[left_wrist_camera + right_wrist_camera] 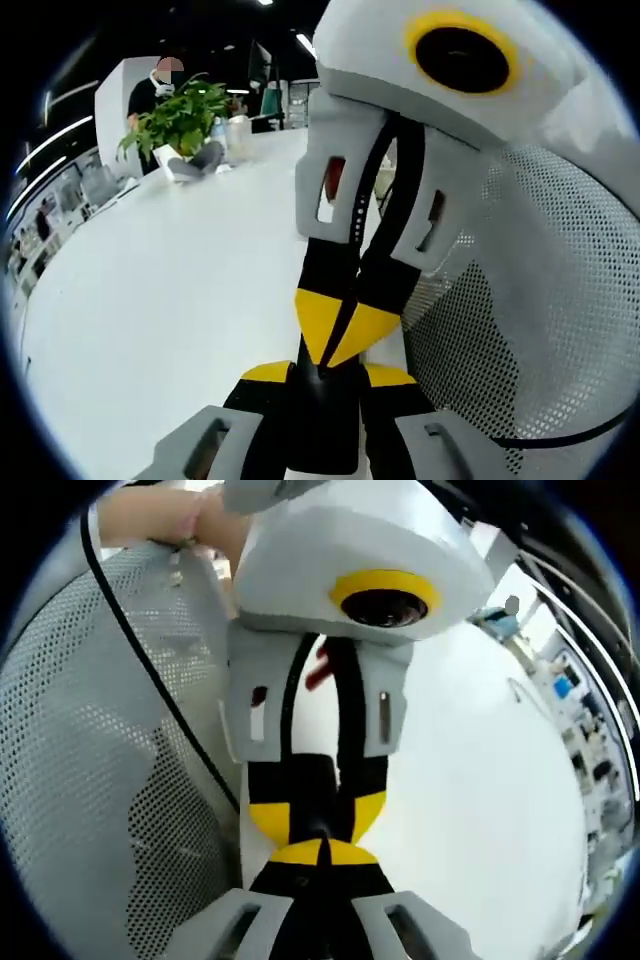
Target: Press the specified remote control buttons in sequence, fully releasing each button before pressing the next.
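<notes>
My left gripper (330,374) rises from the bottom of the left gripper view, its yellow-tipped jaws closed on a narrow black object (325,425) that looks like the remote control, seen end-on. My right gripper (337,345) comes down from above, shut, with its yellow tips forming a V that meets the black object's near end. In the right gripper view my right gripper (322,852) is shut at the bottom. The left gripper (318,815) faces it tip to tip, with the black remote (318,778) between its yellow pads. No buttons show.
A large white table (170,290) spreads beneath. A grey mesh chair back (530,310) stands close beside the grippers, also as mesh (90,780) with a black cable (150,680). A potted plant (180,115) and a person stand at the far edge. A hand (160,515) holds the left gripper.
</notes>
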